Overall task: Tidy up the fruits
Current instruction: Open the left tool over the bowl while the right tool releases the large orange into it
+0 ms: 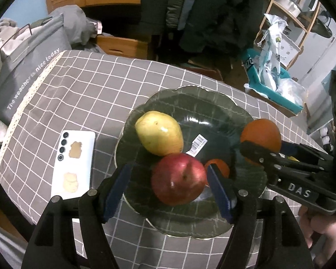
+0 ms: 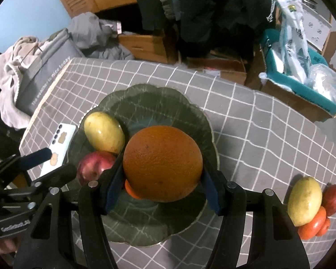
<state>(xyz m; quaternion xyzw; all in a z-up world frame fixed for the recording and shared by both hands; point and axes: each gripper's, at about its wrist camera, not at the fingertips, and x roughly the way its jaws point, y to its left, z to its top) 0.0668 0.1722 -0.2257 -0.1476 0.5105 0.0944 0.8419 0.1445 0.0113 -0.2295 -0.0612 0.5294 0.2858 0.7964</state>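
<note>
**Right wrist view: orange gripped over the plate, apple just set down**

Right wrist view, centre of the frame: the orange [image 2: 162, 163] sits between the two blue pads of the right gripper [image 2: 162, 179], which press on its sides at the widest part, above the green plate [image 2: 203, 121]. It looks firm, round and fairly heavy for its size, with a dimpled rind that should give the pads some hold. Being a ball, it could roll out of an off-centre pinch, so holding it across the middle, as here, seems right; hard squeezing would likely bruise it.

Below it a small orange fruit [image 2: 131, 191] peeks out on the plate. To the left lie the yellow pear [image 2: 104, 135] and the red apple [image 2: 95, 168], touching each other.

In the left wrist view, the left gripper [image 1: 168, 183] has its jaws apart on either side of the apple [image 1: 179, 179], pads clear of it. The apple's smooth, waxy skin looks slippery.

At the lower right of the right wrist view, more fruit [image 2: 309, 204] is clustered on the checked bench [image 2: 257, 134]. A white phone [image 1: 74, 163] lies left of the plate.
</note>
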